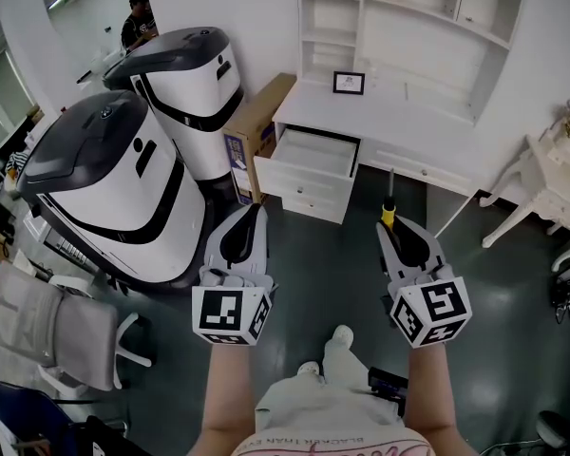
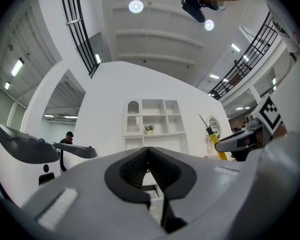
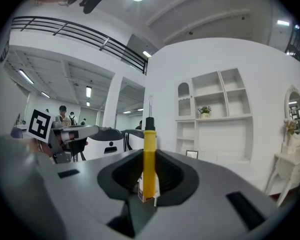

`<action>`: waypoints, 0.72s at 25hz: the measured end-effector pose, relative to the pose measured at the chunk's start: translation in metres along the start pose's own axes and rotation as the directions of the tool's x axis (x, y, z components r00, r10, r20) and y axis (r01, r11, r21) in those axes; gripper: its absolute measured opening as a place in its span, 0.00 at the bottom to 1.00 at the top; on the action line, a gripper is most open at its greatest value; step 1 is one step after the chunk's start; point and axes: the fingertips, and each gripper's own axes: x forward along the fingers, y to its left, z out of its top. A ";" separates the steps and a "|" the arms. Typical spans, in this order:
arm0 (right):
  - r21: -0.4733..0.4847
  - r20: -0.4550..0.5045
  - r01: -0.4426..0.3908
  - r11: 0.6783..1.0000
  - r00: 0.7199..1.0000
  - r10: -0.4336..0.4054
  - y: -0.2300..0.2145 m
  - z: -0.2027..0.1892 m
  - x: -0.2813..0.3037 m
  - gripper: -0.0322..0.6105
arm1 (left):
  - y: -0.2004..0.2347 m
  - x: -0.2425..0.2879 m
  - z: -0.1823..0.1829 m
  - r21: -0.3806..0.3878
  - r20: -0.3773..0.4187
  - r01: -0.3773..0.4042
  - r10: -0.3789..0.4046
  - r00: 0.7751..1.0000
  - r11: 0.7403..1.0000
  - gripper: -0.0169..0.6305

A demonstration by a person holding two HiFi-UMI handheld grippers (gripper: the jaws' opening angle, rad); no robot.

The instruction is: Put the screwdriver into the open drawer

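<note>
In the head view my right gripper (image 1: 391, 228) is shut on a screwdriver (image 1: 389, 212) with a yellow handle, its black collar and thin shaft pointing ahead toward the white desk (image 1: 399, 112). In the right gripper view the screwdriver (image 3: 149, 154) stands upright between the jaws of the right gripper (image 3: 149, 170). The open drawer (image 1: 309, 156) juts from the desk's left side, ahead of both grippers and some way off. My left gripper (image 1: 250, 224) is shut with nothing in it; in its own view the left gripper (image 2: 148, 153) shows pads meeting, and the screwdriver (image 2: 215, 141) appears at right.
Two large white-and-grey machines (image 1: 123, 183) (image 1: 188, 76) stand left of the drawer, with a cardboard box (image 1: 255, 126) leaning between them and the desk. A grey chair (image 1: 57, 335) is at lower left. A white side table (image 1: 551, 174) stands right. A framed picture (image 1: 349, 83) sits on the desk.
</note>
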 end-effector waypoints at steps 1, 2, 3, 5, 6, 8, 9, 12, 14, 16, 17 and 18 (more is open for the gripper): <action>0.000 0.000 -0.003 1.000 1.000 0.003 -0.001 0.000 0.004 0.17 | 0.003 0.003 -0.001 0.000 -0.001 -0.004 0.004 1.000 1.000 0.04; 0.000 0.001 -0.005 1.000 1.000 0.005 -0.002 0.000 0.008 0.17 | 0.005 0.005 -0.003 0.000 -0.001 -0.007 0.007 1.000 1.000 0.04; 0.001 0.003 -0.007 1.000 1.000 0.007 -0.003 0.000 0.012 0.17 | 0.007 0.008 -0.004 0.001 -0.001 -0.009 0.009 1.000 1.000 0.04; 0.003 0.007 -0.011 1.000 1.000 0.011 -0.006 -0.001 0.021 0.17 | 0.012 0.015 -0.006 0.005 -0.002 -0.014 0.014 1.000 1.000 0.04; 0.004 0.009 -0.014 1.000 1.000 0.014 -0.008 -0.001 0.026 0.17 | 0.014 0.019 -0.007 0.007 -0.002 -0.016 0.016 1.000 1.000 0.04; 0.004 0.014 -0.020 1.000 1.000 0.020 -0.015 -0.001 0.036 0.17 | 0.017 0.029 -0.009 0.012 -0.001 -0.021 0.021 1.000 1.000 0.04; 0.005 0.017 -0.022 1.000 1.000 0.022 -0.018 -0.001 0.042 0.17 | 0.019 0.035 -0.010 0.014 0.001 -0.023 0.023 1.000 1.000 0.04; 0.008 0.025 -0.024 1.000 0.999 0.024 -0.032 0.000 0.061 0.17 | 0.025 0.055 -0.014 0.021 0.001 -0.027 0.027 1.000 0.999 0.04; 0.011 0.027 -0.026 1.000 0.999 0.026 -0.042 0.000 0.075 0.17 | 0.031 0.071 -0.017 0.024 0.000 -0.034 0.034 0.999 0.999 0.04; 0.014 0.027 -0.028 1.000 0.999 0.028 -0.054 -0.002 0.090 0.17 | 0.035 0.088 -0.022 0.027 -0.002 -0.044 0.044 0.999 0.999 0.04; 0.016 0.026 -0.030 0.999 0.999 0.029 -0.061 -0.002 0.098 0.17 | 0.038 0.097 -0.025 0.026 -0.003 -0.049 0.049 0.999 0.998 0.04; 0.017 0.025 -0.032 0.999 0.999 0.031 -0.067 -0.004 0.106 0.17 | 0.040 0.107 -0.027 0.024 -0.005 -0.054 0.054 0.999 0.998 0.04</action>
